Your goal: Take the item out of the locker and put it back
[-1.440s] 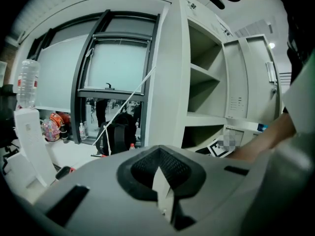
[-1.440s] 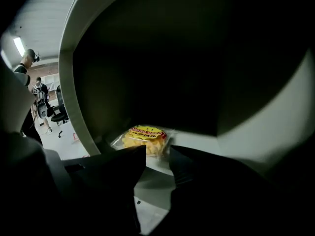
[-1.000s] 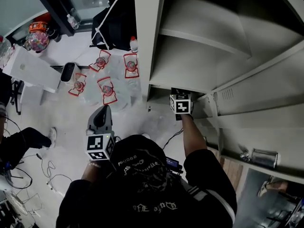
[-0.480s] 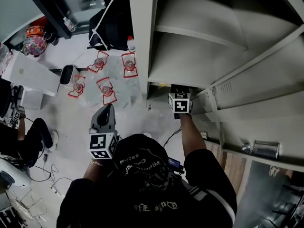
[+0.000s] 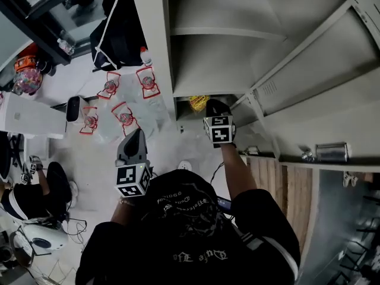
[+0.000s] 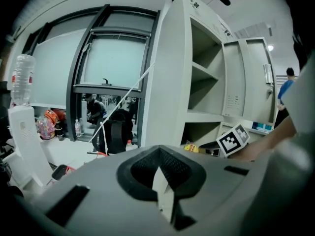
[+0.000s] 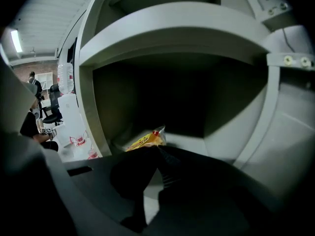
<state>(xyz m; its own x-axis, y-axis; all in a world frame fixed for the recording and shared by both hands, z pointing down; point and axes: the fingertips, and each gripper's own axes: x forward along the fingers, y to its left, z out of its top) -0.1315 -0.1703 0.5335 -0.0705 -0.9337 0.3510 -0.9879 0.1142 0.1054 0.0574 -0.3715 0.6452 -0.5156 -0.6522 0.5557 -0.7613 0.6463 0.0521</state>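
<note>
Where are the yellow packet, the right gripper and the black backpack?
yellow packet (image 7: 144,140), right gripper view, its middle.
right gripper (image 7: 158,149), right gripper view, between its fingertips.
black backpack (image 5: 120,31), head view, its front.

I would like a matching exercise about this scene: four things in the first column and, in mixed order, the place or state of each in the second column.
Column one
1. yellow packet
2. left gripper
3. locker door
4. red-capped bottle

Column two
A. swung open
B. on the floor beside the black bag
C. jaws together, nothing between them
D. pinched at the tips of the right gripper

Pairs: 1-D, 2-C, 3-A, 4-B
</note>
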